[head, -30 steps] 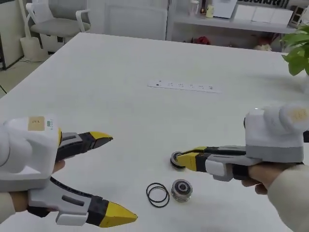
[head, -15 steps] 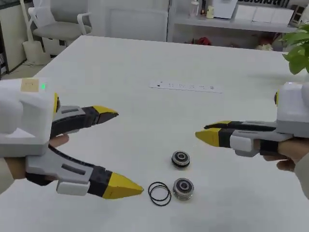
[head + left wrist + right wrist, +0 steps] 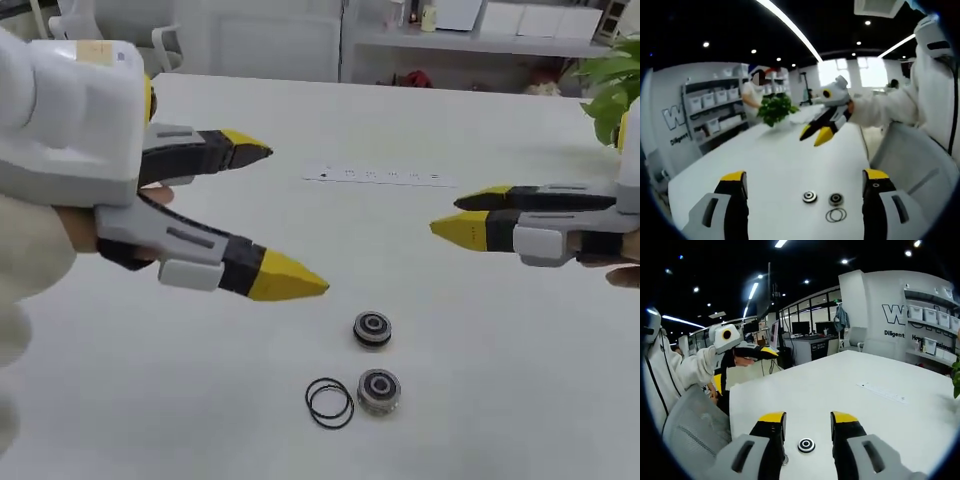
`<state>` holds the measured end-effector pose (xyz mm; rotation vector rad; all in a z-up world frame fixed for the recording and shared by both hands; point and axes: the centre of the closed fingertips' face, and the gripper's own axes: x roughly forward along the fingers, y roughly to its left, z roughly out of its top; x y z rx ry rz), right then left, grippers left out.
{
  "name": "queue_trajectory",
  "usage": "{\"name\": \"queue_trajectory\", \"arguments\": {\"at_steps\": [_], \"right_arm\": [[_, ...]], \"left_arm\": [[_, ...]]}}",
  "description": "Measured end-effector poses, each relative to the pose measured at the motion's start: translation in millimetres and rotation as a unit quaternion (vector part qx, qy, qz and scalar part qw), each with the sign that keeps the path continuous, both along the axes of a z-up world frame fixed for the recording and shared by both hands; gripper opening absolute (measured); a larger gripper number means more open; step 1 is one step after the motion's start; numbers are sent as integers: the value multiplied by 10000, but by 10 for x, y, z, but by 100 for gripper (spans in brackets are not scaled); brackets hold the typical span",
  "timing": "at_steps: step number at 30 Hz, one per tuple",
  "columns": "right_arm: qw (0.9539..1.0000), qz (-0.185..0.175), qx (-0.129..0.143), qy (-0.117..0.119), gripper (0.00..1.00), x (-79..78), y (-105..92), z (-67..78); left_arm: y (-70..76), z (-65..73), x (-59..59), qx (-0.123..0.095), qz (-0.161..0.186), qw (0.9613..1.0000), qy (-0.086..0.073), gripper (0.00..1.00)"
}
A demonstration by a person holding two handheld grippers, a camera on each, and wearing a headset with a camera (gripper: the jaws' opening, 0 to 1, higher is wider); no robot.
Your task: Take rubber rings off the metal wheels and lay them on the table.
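Left gripper (image 3: 297, 218) upper left, jaws wide apart; right gripper (image 3: 445, 215) at right, jaws slightly parted; rubber rings (image 3: 329, 402) lower centre on table (image 3: 180, 400)

Right gripper (image 3: 445, 215) body cut off (right edge).

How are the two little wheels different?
The nearer wheel looks bare and silvery, with black rings lying beside it. The farther wheel has a dark rim and sits alone. Both lie flat on the table.
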<state>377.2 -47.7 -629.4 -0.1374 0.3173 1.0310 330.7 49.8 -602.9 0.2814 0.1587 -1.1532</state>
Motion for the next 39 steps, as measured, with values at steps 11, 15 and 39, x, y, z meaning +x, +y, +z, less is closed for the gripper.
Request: {"name": "queue_trajectory", "arguments": {"at_steps": [11, 15, 39], "right_arm": [[9995, 280, 170, -1, 30, 159, 176, -24], [9989, 430, 169, 32, 32, 215, 219, -115], [9951, 508, -158, 832, 30, 160, 47, -1164]], "left_arm": [[-264, 109, 222, -121, -192, 9997, -92, 90], [-308, -8, 283, 25, -332, 9993, -144, 87], [-545, -1012, 604, -198, 1, 9983, 552, 69]]}}
